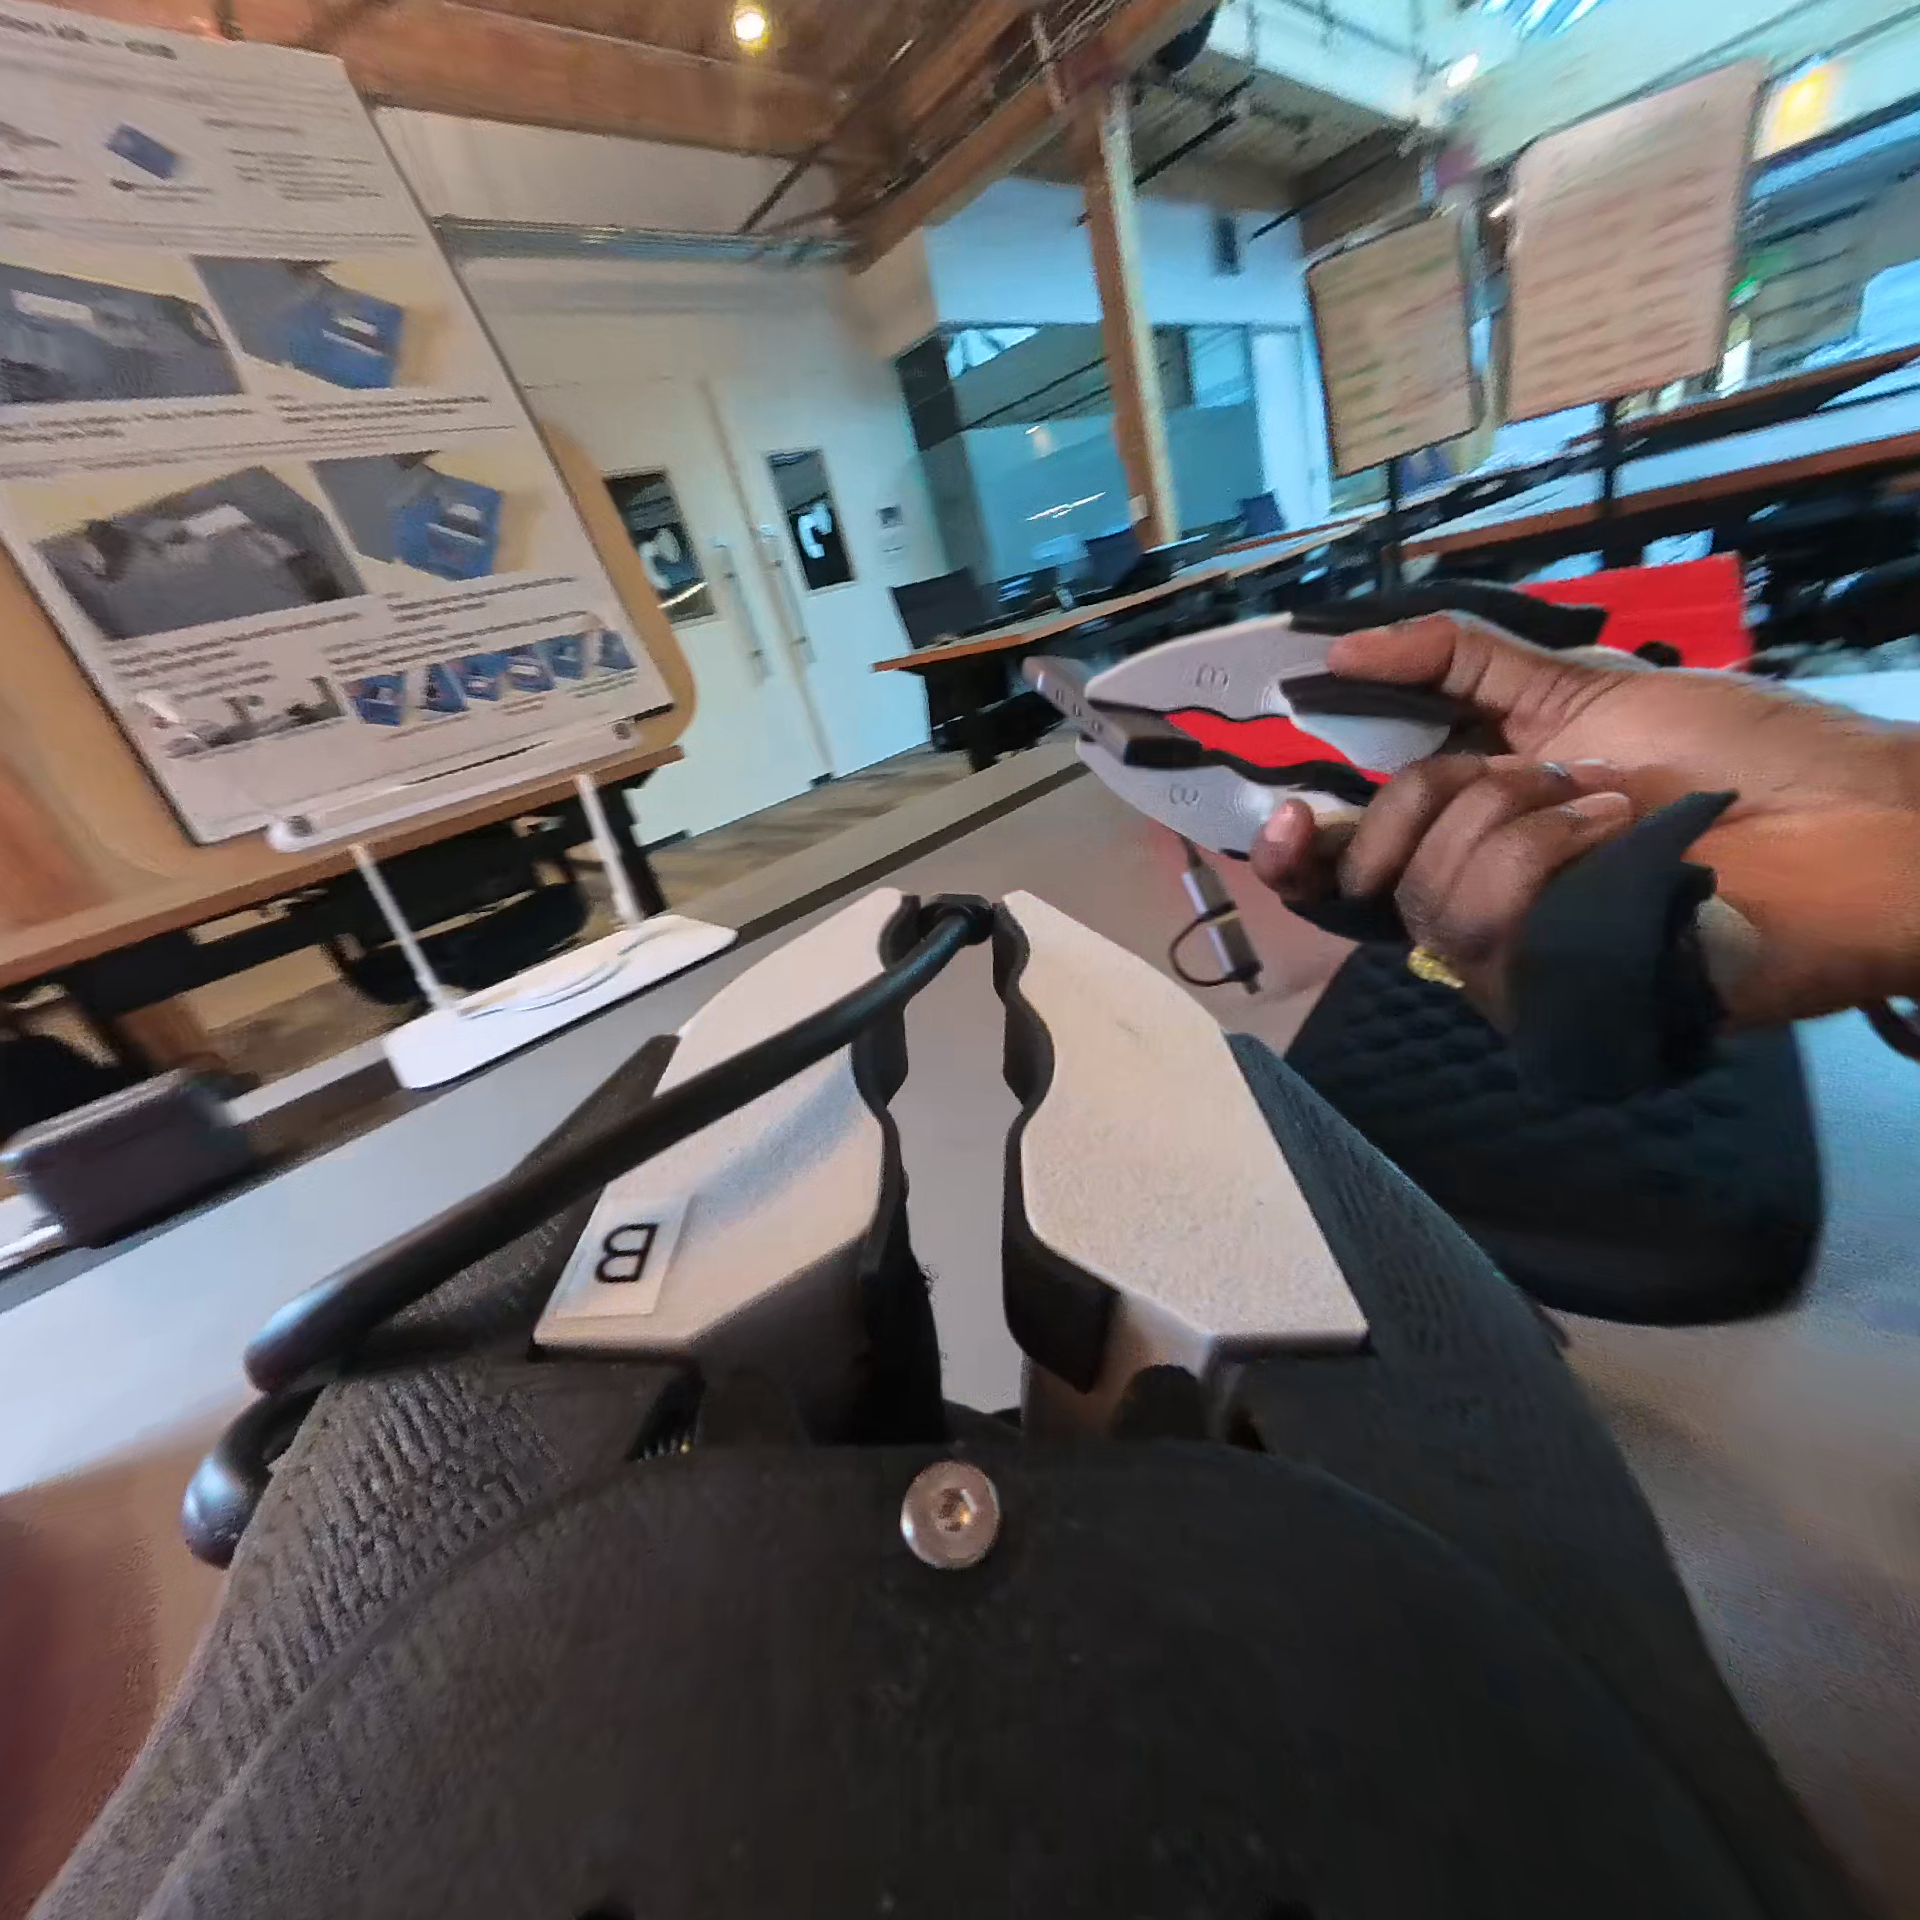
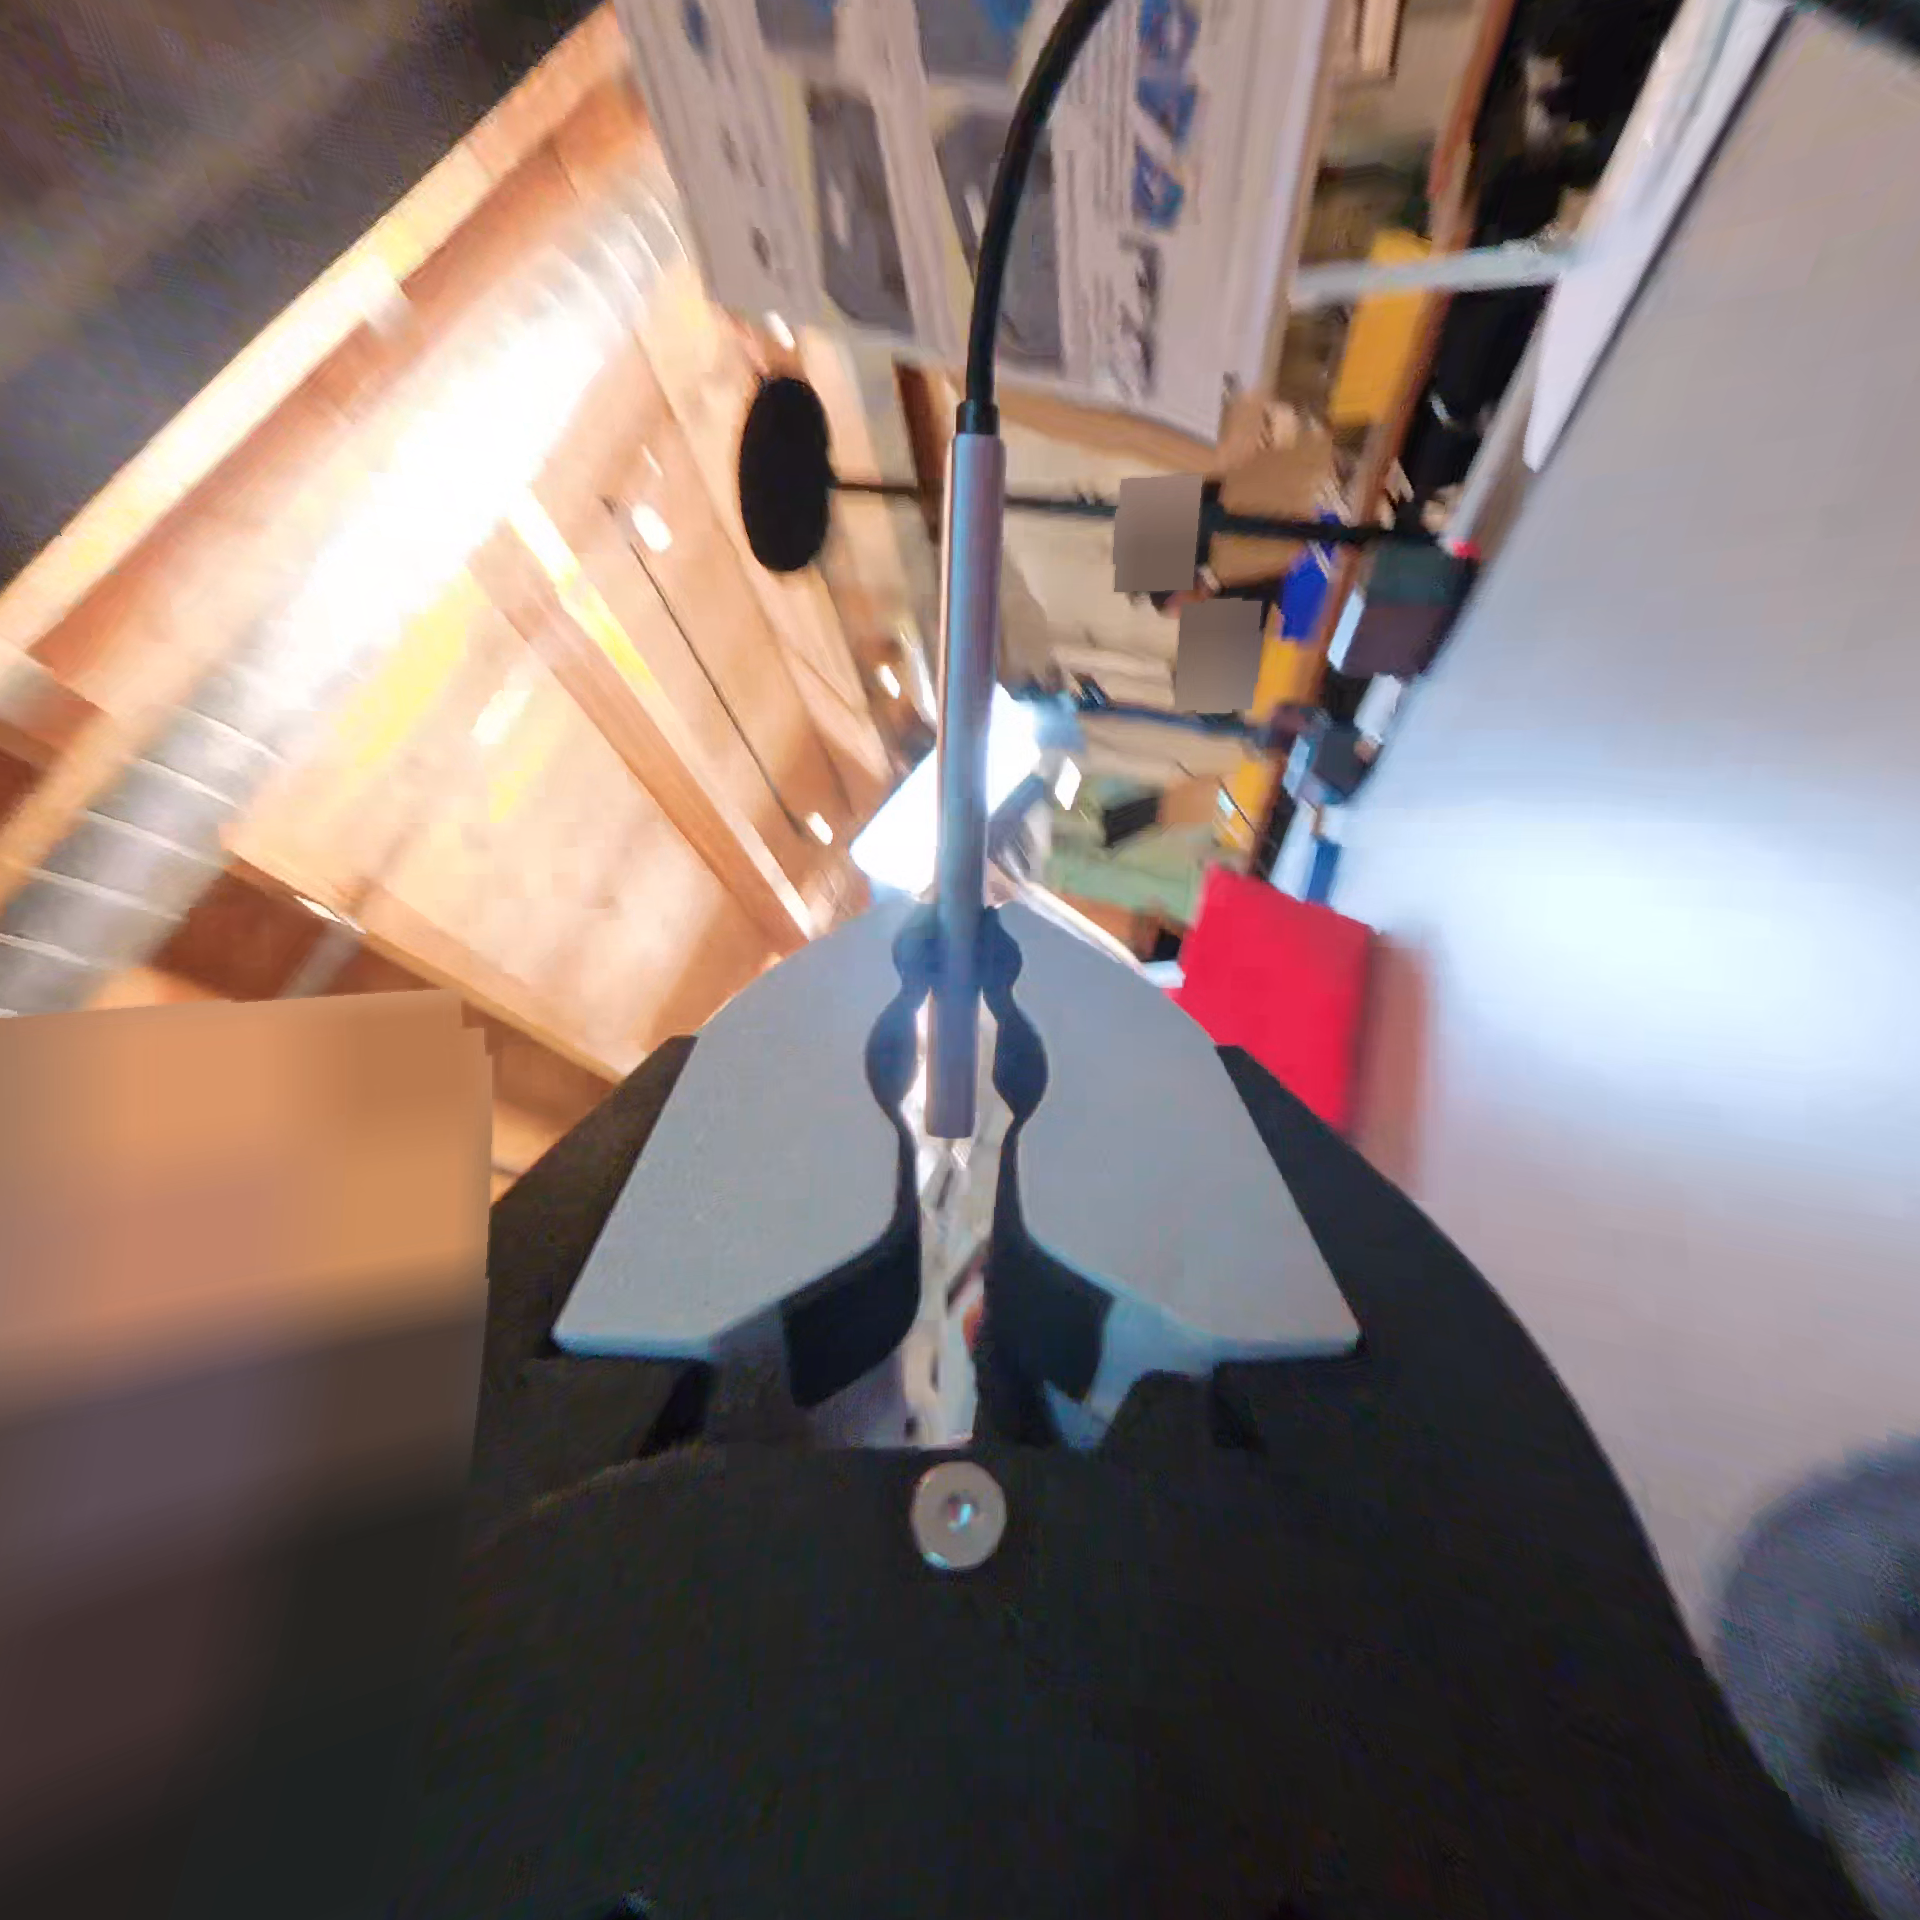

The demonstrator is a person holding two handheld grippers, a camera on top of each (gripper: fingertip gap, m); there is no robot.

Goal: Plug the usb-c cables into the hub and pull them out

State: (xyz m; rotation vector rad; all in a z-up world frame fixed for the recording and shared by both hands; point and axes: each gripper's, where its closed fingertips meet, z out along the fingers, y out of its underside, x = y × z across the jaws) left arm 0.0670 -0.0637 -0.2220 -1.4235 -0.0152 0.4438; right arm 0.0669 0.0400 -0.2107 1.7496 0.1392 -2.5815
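Two hand-held grippers are showing, each closed on something. Starting at far left of the left wrist view, a dark box [image 1: 125, 1153] is lying on the grey bench [image 1: 436, 1195], smeared by blur and cut off by the frame edge, so its kind cannot be told. Next to it, a white stand [image 1: 561, 987] is carrying a printed board [image 1: 281, 457]. At centre, the left hand-held gripper [image 1: 982, 920] is pinching a black cable [image 1: 665, 1101] at its tips; the cable's plug end is lying hidden between the pads. The cable is looping back over the left finger and passing out of sight beneath the gripper body. Further right, the right hand-held gripper [image 1: 1091, 722], held by a person's hand [image 1: 1621, 790], is clamping the slim grey hub [image 1: 1070, 696] in the air above the bench. Below it, a short connector [image 1: 1221, 940] is dangling, too small to identify.

In the right wrist view, the hub [image 2: 961, 748] is standing edge-on between the closed fingers of the right hand-held gripper [image 2: 958, 951], its own cable [image 2: 1003, 208] rising out of frame. Everything beyond is heavily blurred.
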